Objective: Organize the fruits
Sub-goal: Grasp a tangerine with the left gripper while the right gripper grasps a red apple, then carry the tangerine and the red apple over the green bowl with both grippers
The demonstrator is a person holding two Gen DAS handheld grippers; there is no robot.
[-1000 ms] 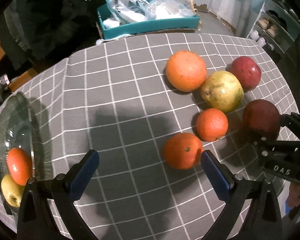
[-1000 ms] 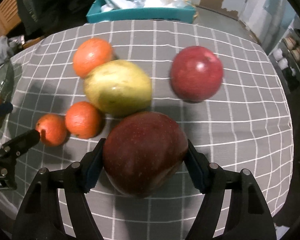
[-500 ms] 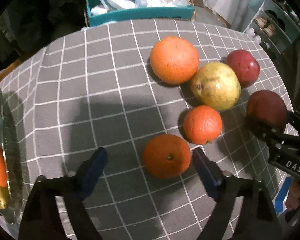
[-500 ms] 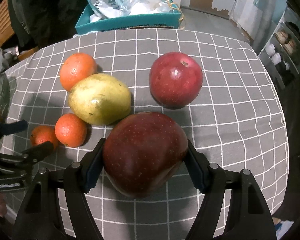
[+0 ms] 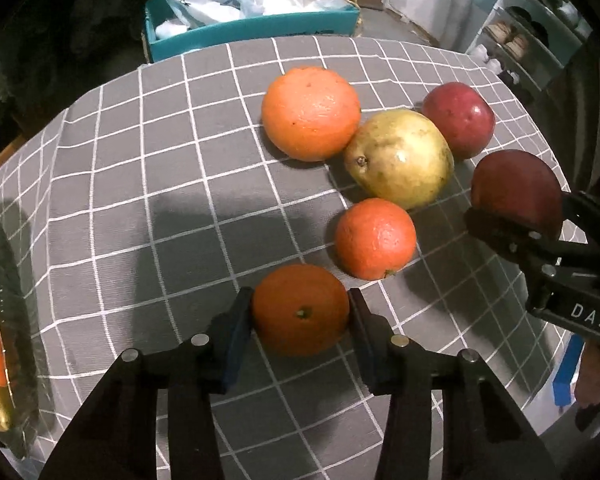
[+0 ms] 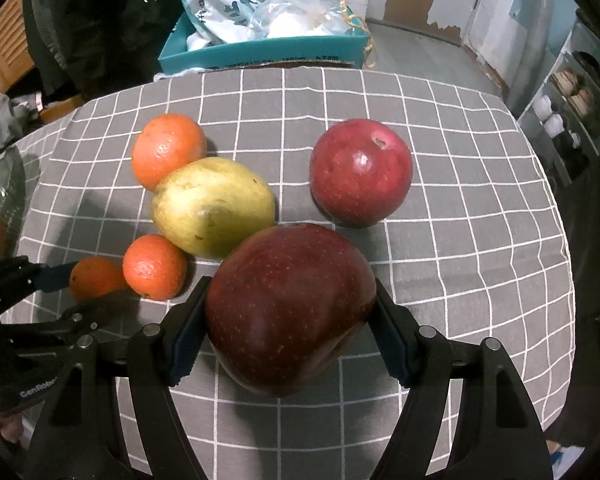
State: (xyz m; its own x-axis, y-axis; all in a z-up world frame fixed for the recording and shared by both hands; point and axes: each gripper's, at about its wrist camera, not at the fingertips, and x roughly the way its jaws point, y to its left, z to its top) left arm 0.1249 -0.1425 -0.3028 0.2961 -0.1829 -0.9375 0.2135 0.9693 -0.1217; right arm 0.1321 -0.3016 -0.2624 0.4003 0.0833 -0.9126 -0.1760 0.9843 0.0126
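My left gripper point(image 5: 300, 312) is shut on a small orange point(image 5: 300, 308) that rests on the grey checked tablecloth point(image 5: 140, 200). My right gripper point(image 6: 292, 312) is shut on a dark red apple point(image 6: 288, 308) and holds it above the cloth; it also shows in the left wrist view point(image 5: 516, 188). On the cloth lie another small orange point(image 5: 374, 238), a large orange point(image 5: 310, 112), a yellow-green pear point(image 5: 400, 158) and a second red apple point(image 5: 458, 118). A glass plate point(image 5: 4, 288) at the far left holds an orange and a pear.
A teal box point(image 5: 252, 28) with plastic bags stands beyond the table's far edge. Shelves point(image 5: 540, 40) stand at the right. The table's right edge drops off just past the apples.
My left gripper moved forward and closed on the small orange. My right gripper lifted the dark red apple up and back a little.
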